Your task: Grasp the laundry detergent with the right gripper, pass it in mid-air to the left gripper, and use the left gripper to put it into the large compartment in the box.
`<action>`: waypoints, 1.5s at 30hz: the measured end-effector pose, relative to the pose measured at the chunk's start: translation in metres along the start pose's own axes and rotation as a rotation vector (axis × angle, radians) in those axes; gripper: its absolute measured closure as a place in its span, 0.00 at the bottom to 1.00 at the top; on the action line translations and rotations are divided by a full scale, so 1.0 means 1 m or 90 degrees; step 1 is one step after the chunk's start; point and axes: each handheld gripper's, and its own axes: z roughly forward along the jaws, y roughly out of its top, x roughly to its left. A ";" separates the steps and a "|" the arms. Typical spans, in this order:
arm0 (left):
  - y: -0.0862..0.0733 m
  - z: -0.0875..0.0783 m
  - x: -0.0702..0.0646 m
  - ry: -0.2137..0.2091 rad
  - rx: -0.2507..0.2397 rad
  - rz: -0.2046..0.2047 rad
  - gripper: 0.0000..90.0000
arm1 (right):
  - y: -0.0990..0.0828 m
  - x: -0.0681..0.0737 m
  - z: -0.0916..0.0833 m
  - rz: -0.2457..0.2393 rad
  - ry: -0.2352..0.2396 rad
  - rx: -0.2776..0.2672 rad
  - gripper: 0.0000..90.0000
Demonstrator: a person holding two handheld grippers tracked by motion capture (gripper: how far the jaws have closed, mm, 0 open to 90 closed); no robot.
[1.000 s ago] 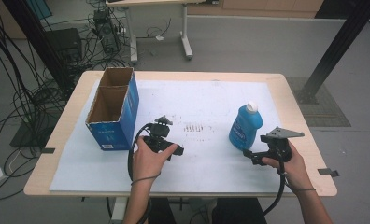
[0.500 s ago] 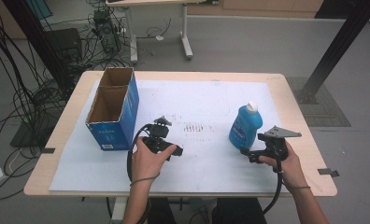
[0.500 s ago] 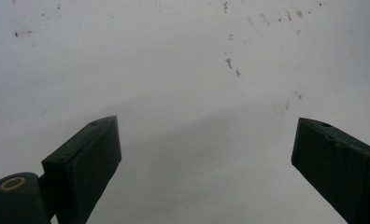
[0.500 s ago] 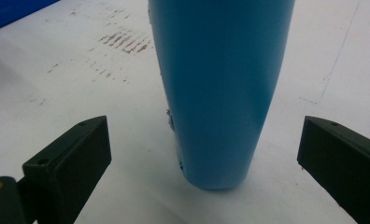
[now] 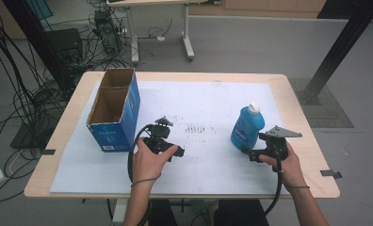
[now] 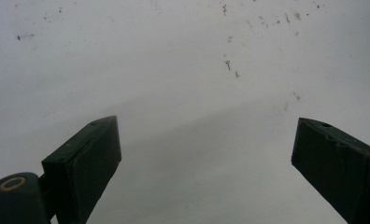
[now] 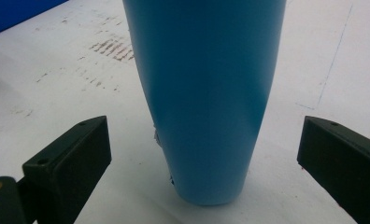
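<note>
So far nothing's picked up yet — my right gripper [image 7: 202,154] has its jaws spread wide w/ the tall blue plastic bottle w/ white cap [image 5: 247,127] standing between them but touching neither; gaps show on both sides in the right gripper view. Grip not closed, so the grab is the step in hand, I'd say early in the job.

Left gripper [image 6: 206,154] is also spread, holding nothing, pointed down at the bare white paper sheet [image 6: 174,70] w/ a few dark specks.

Rel. to the bottle: it stands upright on the white sheet, base down, cap up. Right gripper [image 5: 264,146] sits just beside it on my side, low near its base. Left gripper [image 5: 158,139] is well apart from the bottle, across a patch of brownish scuff marks [image 5: 198,128]. Open blue cardboard box w/ two compartments [image 5: 115,110] is farther again, beyond the left gripper, looks empty as far as I can see.

Left to do, by my guess: push fwd a bit, close on the bottle body, lift. Where it goes after — prob. the box, can't be sure.
</note>
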 end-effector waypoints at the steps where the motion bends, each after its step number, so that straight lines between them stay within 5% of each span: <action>1: 0.000 0.000 0.000 -0.001 0.001 -0.001 0.10 | 0.000 0.000 0.001 0.000 0.000 -0.001 0.03; 45: -0.003 0.003 0.004 -0.005 0.004 -0.004 0.10 | -0.002 0.001 0.019 0.010 -0.007 -0.059 0.04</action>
